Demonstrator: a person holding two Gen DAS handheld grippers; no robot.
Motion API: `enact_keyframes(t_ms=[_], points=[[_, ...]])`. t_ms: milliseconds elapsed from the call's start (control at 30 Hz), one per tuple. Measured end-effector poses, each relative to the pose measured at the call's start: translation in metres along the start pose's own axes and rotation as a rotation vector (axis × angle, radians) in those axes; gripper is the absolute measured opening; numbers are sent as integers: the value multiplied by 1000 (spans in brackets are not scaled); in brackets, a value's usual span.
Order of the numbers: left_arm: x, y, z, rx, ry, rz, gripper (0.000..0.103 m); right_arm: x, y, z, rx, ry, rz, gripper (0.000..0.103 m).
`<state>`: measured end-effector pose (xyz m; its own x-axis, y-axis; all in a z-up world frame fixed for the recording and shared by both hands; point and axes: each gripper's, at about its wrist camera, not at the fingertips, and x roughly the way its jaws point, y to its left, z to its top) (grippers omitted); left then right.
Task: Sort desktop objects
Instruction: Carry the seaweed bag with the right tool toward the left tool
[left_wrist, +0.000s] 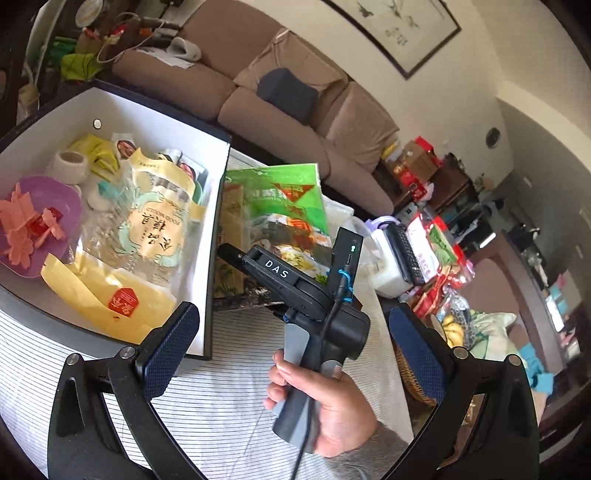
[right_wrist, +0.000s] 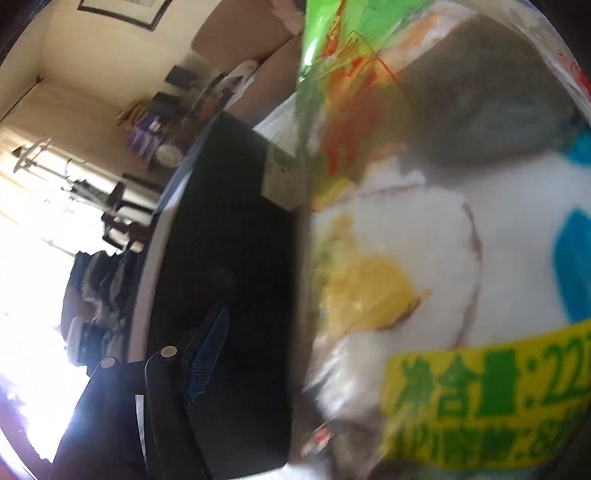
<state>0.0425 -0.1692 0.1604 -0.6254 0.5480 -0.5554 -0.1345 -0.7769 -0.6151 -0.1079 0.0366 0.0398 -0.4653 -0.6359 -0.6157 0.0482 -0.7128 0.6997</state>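
My left gripper (left_wrist: 291, 354) hangs wide and empty, keeping clear. Ahead of it, my right gripper (left_wrist: 236, 254) noses the green printed plastic food packet (left_wrist: 284, 206) beside the white-lined box (left_wrist: 221, 206); its grip I cannot tell.

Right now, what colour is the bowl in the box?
Purple bowl, holding pink clips; clearest in the left wrist view.

Green packet (right_wrist: 443, 240), blurred, fills the right half of the view, close to the lens; egg picture and yellow-green label show on it. One finger (right_wrist: 207, 354) with blue pad visible lower left, clear of the packet; other finger hidden. Black box (right_wrist: 221, 258) behind, centre. Bright window at left.
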Motion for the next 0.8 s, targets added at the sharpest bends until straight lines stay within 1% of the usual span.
enact_keyframes(t_ms=[33, 67, 100, 133, 233, 300, 367, 433, 500, 533, 600, 633, 667, 700, 733, 800], points=[[2, 3, 2, -6, 4, 1, 103, 2, -1, 2, 4, -14, -35, 31], [4, 4, 3, -11, 14, -5, 103, 4, -1, 4, 8, -16, -46, 11], [7, 4, 3, -9, 28, -8, 103, 4, -2, 5, 14, -14, -35, 11], [8, 5, 2, -6, 36, -5, 103, 3, 0, 5, 8, -9, -30, 9], [13, 6, -1, 4, 63, -6, 103, -12, 8, 9, -45, 18, -7, 8], [15, 5, -4, 5, 76, -8, 103, -26, 10, 14, -54, 22, 11, 7], [17, 3, -7, -4, 87, -33, 103, -45, 8, 20, -38, 27, 52, 7], [17, 0, -9, -13, 91, -72, 103, -60, 5, 22, -25, 47, 71, 7], [16, -4, -13, -4, 95, -90, 103, -70, 6, 24, -45, 69, 29, 7], [15, -5, -14, 1, 93, -91, 103, -73, 7, 24, -57, 81, 8, 10], [13, -7, -15, 5, 92, -91, 103, -67, 9, 21, -61, 98, -5, 11], [12, -8, -16, 2, 93, -99, 103, -59, 9, 17, -54, 106, 1, 18], [11, -8, -15, 0, 91, -104, 103, -49, 10, 12, -45, 112, 12, 32], [9, -8, -15, -2, 88, -105, 103, -37, 12, 8, -39, 117, 21, 41], [8, -7, -13, -4, 84, -106, 103, -24, 14, 3, -35, 119, 21, 53], [5, -4, -10, -10, 80, -106, 103, -4, 14, -5, -25, 93, 18, 54]])
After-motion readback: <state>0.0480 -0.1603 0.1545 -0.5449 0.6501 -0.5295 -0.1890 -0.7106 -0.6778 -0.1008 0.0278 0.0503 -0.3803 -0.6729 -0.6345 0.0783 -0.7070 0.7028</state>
